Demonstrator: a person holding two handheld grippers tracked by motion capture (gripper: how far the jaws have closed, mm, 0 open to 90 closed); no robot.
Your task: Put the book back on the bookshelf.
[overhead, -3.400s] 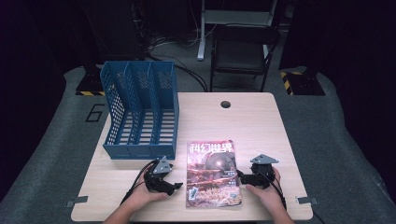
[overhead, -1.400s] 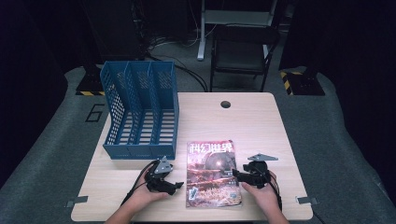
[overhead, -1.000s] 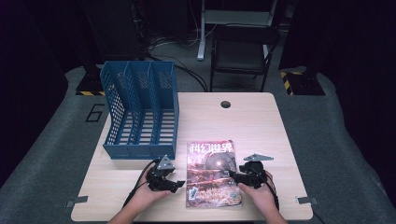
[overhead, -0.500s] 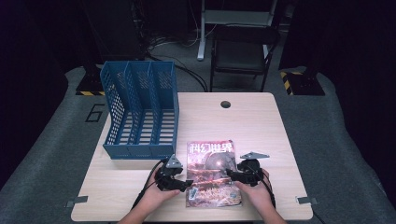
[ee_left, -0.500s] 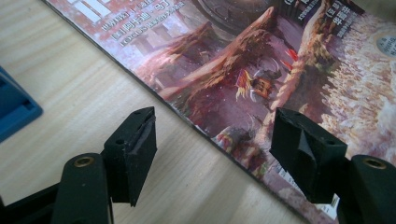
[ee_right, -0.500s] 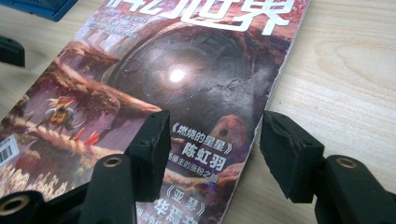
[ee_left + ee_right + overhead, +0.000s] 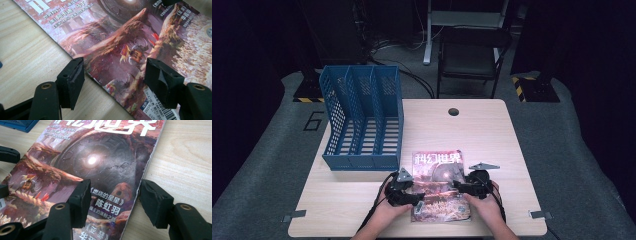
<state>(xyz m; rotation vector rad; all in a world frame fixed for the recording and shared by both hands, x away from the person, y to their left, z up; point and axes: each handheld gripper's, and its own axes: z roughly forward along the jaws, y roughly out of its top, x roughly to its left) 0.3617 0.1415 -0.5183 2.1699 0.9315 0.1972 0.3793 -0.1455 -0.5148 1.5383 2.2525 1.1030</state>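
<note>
A magazine (image 7: 439, 167) with a reddish science-fiction cover lies flat on the wooden table (image 7: 497, 140), near its front edge. My left gripper (image 7: 413, 197) sits at the magazine's left edge with its jaws open. In the left gripper view (image 7: 115, 80) one jaw is over bare wood and the other over the cover (image 7: 120, 37), with the edge running between them. My right gripper (image 7: 459, 186) is at the right edge, also open. In the right gripper view (image 7: 115, 200) it straddles that edge of the magazine (image 7: 100, 157) the same way. Neither pair of pads presses on the paper.
A blue three-slot file rack (image 7: 362, 120) stands at the table's back left, just behind the magazine's top left corner. A round cable hole (image 7: 453, 111) is at the back centre. A dark chair (image 7: 472, 55) stands beyond the table.
Both hands have closed in on the magazine: the left gripper moved right to its left edge, and the right gripper moved left onto its right edge. The magazine lies as before.
</note>
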